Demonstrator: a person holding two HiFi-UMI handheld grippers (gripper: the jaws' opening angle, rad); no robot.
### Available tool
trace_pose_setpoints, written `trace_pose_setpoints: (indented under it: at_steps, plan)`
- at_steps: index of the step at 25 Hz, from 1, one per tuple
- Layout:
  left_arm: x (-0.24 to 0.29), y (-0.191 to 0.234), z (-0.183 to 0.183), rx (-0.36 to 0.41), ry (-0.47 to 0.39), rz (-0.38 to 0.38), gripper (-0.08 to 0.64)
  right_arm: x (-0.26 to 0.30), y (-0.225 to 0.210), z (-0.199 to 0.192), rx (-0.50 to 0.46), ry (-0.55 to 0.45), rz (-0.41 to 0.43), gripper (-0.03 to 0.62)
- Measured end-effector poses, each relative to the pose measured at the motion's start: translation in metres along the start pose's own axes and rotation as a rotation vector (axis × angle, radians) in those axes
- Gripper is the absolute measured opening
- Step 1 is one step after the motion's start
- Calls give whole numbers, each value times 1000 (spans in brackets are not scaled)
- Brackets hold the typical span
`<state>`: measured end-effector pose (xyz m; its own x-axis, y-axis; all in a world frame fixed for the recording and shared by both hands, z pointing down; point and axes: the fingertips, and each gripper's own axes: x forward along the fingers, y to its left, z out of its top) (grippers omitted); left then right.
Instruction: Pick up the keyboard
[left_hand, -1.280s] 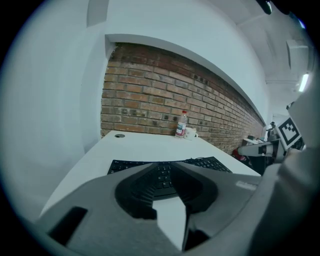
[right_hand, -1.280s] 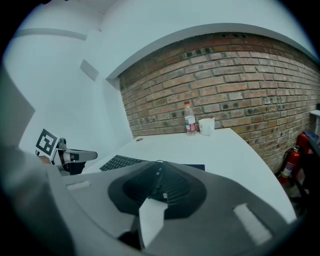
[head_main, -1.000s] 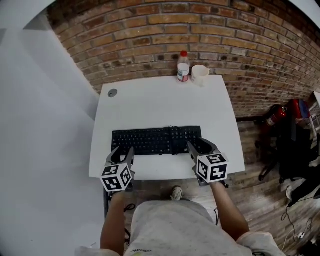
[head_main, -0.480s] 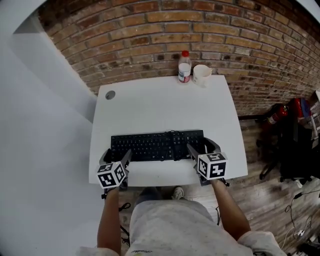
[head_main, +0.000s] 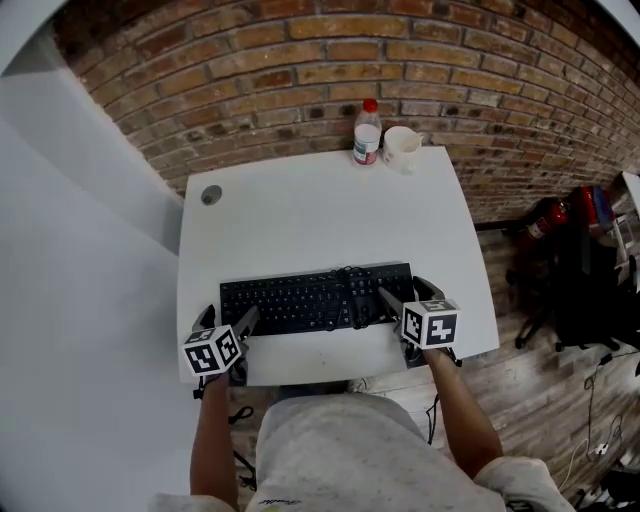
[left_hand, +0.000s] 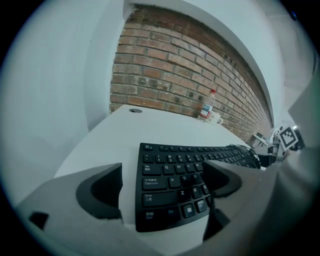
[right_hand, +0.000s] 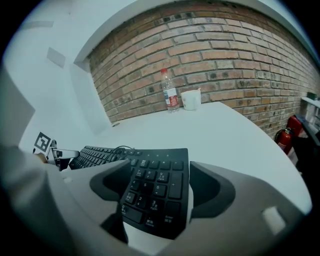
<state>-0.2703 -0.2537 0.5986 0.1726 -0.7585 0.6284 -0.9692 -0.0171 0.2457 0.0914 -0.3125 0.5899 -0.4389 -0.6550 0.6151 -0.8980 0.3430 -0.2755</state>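
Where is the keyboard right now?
In the head view the keyboard lies along the near edge of the table, opposite the bottle and mug by the brick wall. Its ends sit between the opening jaws of the left gripper and right gripper.

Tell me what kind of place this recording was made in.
Probably an indoor office or lab workspace: a white desk with a black keyboard stands against a bare brick wall, and a red fire extinguisher sits by the wall above the wooden floor.
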Motion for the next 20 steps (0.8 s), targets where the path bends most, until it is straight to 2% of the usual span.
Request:
trace_pose_setpoints:
  at_steps: [9,20]
  plan:
    - [15,6,2,-11,61,-79,500,14,-6,-5,87,44,-29,407]
    - [17,7,1,14,80,-57,491,17,-4,-7,85,49,-19,405]
